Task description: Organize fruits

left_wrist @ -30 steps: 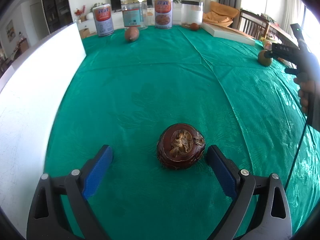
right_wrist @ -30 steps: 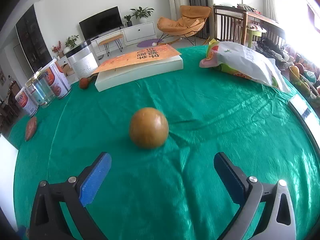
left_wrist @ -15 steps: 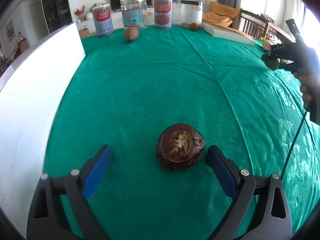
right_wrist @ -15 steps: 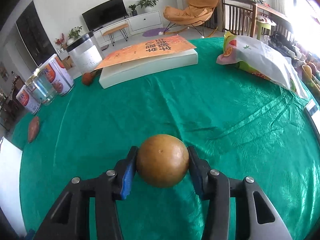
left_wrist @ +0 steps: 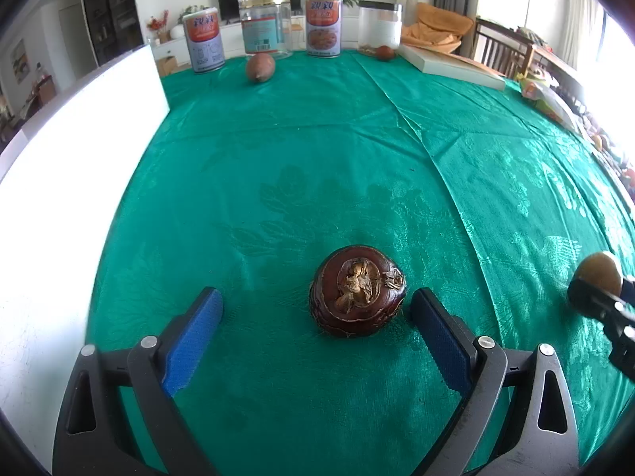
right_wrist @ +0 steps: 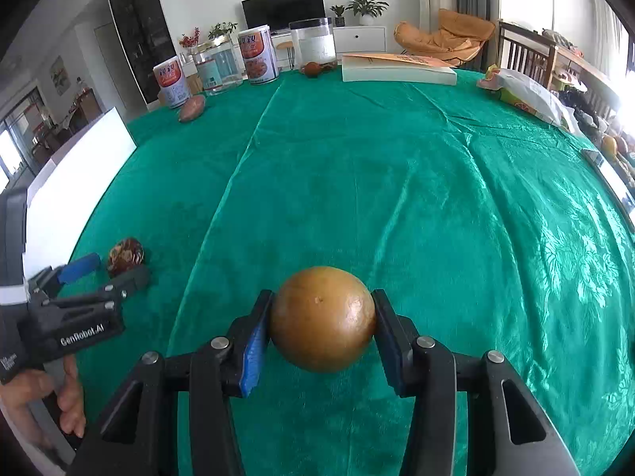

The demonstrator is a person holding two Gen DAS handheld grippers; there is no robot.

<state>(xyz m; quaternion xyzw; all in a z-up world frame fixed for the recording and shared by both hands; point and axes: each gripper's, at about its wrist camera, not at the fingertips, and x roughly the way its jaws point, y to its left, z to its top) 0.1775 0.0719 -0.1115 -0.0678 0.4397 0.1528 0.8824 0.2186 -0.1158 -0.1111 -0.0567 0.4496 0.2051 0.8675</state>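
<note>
A dark red-brown mangosteen (left_wrist: 357,290) lies on the green tablecloth between the fingers of my left gripper (left_wrist: 315,319), which is open; the fruit sits close to the right finger. It also shows in the right wrist view (right_wrist: 125,256). My right gripper (right_wrist: 322,331) is shut on a round golden-brown fruit (right_wrist: 322,319) and holds it above the cloth. That fruit shows at the right edge of the left wrist view (left_wrist: 598,273). A reddish oval fruit (left_wrist: 260,68) and a small brown fruit (left_wrist: 384,52) lie at the far end.
Two cans (left_wrist: 204,44) (left_wrist: 323,30) and two clear jars (left_wrist: 265,31) (left_wrist: 380,25) stand along the far edge. A flat white box (left_wrist: 456,65) and a printed bag (right_wrist: 528,95) lie at the far right. A white board (left_wrist: 63,166) borders the table's left side.
My right gripper closed on the golden-brown fruit, lifted it and carried it left toward the mangosteen and the left gripper. My left gripper has stayed open around the mangosteen.
</note>
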